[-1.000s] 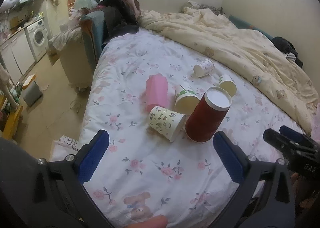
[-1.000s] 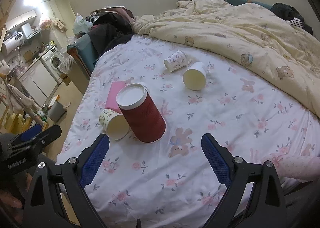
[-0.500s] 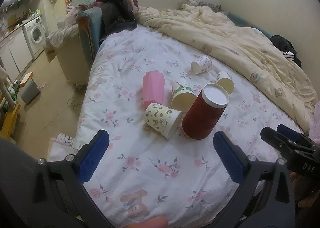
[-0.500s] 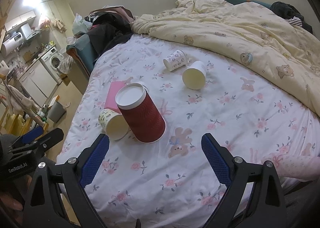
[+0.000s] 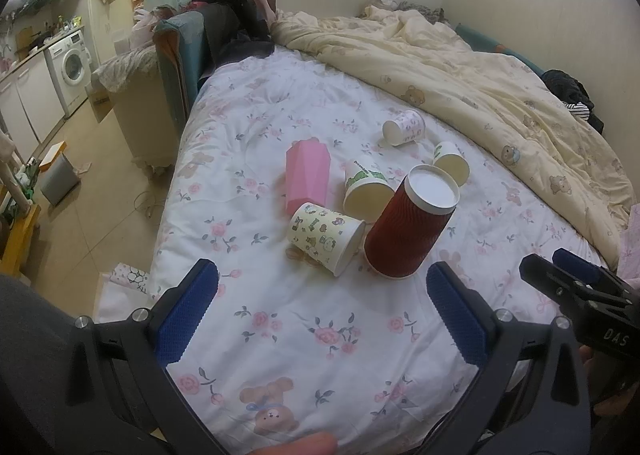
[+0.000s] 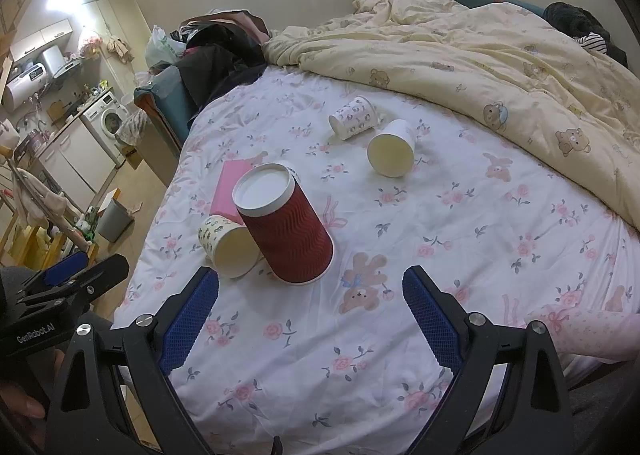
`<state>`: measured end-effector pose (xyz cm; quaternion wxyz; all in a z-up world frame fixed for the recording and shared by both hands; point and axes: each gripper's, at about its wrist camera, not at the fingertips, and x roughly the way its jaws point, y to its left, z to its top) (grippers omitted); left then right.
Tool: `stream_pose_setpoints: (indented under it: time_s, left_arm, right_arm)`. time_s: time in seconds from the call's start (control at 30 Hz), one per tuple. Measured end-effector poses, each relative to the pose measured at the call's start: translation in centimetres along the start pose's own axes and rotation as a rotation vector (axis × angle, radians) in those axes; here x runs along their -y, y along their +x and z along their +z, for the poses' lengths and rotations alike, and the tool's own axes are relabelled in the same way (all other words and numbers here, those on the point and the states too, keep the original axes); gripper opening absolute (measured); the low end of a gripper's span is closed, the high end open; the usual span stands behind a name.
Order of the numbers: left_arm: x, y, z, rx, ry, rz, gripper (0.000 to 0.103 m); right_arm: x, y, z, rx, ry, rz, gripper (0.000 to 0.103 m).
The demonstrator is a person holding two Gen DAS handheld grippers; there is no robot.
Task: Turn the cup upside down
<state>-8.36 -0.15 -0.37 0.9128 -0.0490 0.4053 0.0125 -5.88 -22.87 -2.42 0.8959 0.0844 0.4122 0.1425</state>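
Observation:
A red ribbed paper cup [image 5: 408, 227] stands upside down on the floral bedsheet, white base up; it also shows in the right wrist view [image 6: 286, 223]. A cartoon-print cup [image 5: 326, 233] lies on its side against it, also in the right wrist view [image 6: 228, 245]. A green-print cup [image 5: 366, 187], a pink cup [image 5: 306, 175] and two more cups [image 5: 404, 127] [image 5: 452, 163] lie on their sides behind. My left gripper [image 5: 320, 315] is open and empty, short of the cups. My right gripper [image 6: 310, 315] is open and empty, just before the red cup.
A rumpled yellow bear-print duvet [image 6: 500, 67] covers the far and right side of the bed. The bed's left edge drops to the floor, with a grey bin [image 5: 58, 179] and a washing machine [image 5: 72, 67]. Clothes pile on a chair [image 5: 216, 15] behind.
The left wrist view has pulled back and tilted slightly, so the cups sit a little farther off. The right gripper has barely moved. The cups have not moved.

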Motion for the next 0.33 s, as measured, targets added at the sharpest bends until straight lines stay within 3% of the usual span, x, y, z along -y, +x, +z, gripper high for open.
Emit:
stream_pose_setpoints:
  time_s: [0.33]
  left_arm:
    - [-0.07,0.13,-0.17,-0.001,-0.004,0.003,0.103]
  right_arm:
    - [-0.55,0.61,-0.47,-0.015,-0.008,0.017,0.096]
